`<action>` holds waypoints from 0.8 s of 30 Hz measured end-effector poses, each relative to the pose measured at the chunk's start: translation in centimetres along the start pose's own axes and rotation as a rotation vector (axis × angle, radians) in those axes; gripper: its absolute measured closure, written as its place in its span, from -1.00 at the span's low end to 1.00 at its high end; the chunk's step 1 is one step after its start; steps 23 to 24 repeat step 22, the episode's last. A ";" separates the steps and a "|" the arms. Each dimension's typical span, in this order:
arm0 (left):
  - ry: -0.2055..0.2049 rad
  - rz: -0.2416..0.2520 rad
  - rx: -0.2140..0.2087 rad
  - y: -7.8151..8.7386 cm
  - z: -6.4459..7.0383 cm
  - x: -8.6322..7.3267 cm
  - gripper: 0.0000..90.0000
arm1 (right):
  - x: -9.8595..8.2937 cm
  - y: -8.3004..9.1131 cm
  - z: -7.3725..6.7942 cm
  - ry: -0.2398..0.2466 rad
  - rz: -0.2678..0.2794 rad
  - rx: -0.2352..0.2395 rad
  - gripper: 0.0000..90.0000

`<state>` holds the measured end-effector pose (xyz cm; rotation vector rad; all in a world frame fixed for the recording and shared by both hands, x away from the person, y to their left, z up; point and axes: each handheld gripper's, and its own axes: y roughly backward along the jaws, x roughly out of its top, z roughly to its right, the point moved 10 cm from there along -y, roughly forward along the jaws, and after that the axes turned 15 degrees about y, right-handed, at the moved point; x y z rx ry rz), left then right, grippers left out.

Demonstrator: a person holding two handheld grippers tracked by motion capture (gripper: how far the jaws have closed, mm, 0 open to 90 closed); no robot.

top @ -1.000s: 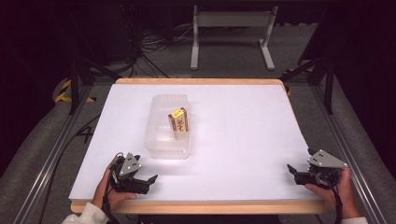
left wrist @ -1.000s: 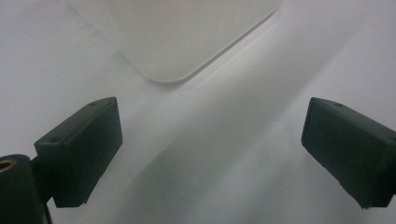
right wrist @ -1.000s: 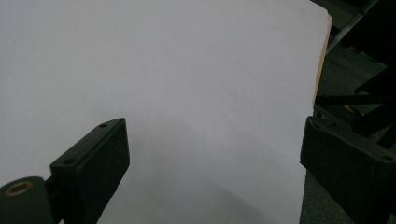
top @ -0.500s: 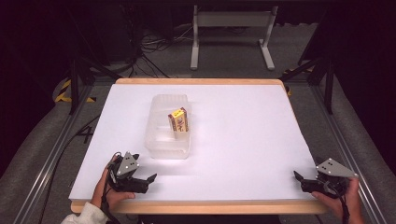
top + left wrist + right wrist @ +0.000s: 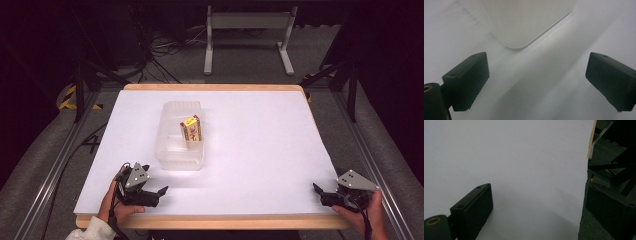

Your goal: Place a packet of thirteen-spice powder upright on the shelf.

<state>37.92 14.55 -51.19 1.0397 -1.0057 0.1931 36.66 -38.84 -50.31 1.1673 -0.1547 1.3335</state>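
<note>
At the near left corner of the white table point(image 5: 260, 150), the left gripper point(image 5: 161, 191) rests low over the surface, held in the person's left hand point(image 5: 114, 202). A grey three-cornered plate sits on top of it. Its two black jaws stand wide apart with nothing between them, as the left gripper view point(image 5: 537, 77) shows clearly. They point toward the middle of the table, and a rounded corner of the clear plastic container point(image 5: 524, 22) lies just ahead of them, near but not touching.

Further toward the middle, a little left of centre, the clear plastic container point(image 5: 167, 145) stands on the table with its long side running away from the person. Inside it, close to the right wall, a small box point(image 5: 191, 129) with yellow and dark brown print stands upright.

On the right, the right gripper point(image 5: 317, 190) sits at the near right corner, at the very edge of the table, held in the right hand point(image 5: 367, 217). In the right gripper view point(image 5: 537, 208) its jaws are also wide apart and empty; one jaw is over the white surface and the other is past the table edge, above the dark floor point(image 5: 599, 152).
</note>
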 end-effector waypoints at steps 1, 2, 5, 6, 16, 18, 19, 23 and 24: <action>0.001 -0.001 -0.001 0.0 0.0 0.0 -0.87 | 0.0 0.0 0.0 0.002 -0.002 -0.001 -0.82; 0.004 0.000 0.000 0.0 0.0 0.0 -0.87 | 0.0 0.0 0.0 0.001 -0.001 -0.002 -0.82; 0.004 0.000 0.000 0.0 0.0 0.0 -0.87 | 0.0 0.1 0.1 0.002 0.002 -0.009 -0.82; 0.003 0.000 -0.001 0.0 0.0 0.0 -0.87 | 0.1 0.1 0.1 0.001 0.004 -0.008 -0.82; 0.013 0.001 0.006 -0.1 -0.2 0.2 -0.87 | 0.2 0.0 0.0 0.004 0.004 -0.010 -0.80; 0.011 0.002 0.003 -0.1 -0.1 0.2 -0.87 | 0.3 0.0 -0.1 0.011 0.010 -0.008 -0.80; 0.011 0.002 0.003 -0.1 -0.1 0.2 -0.87 | 0.3 0.0 -0.1 0.011 0.010 -0.008 -0.80; 0.015 0.000 0.005 -0.2 -0.4 0.1 -0.87 | 0.5 0.0 -0.1 0.003 0.016 -0.005 -0.80; 0.015 0.000 0.005 -0.2 -0.4 0.1 -0.87 | 0.5 0.0 -0.1 0.003 0.016 -0.005 -0.80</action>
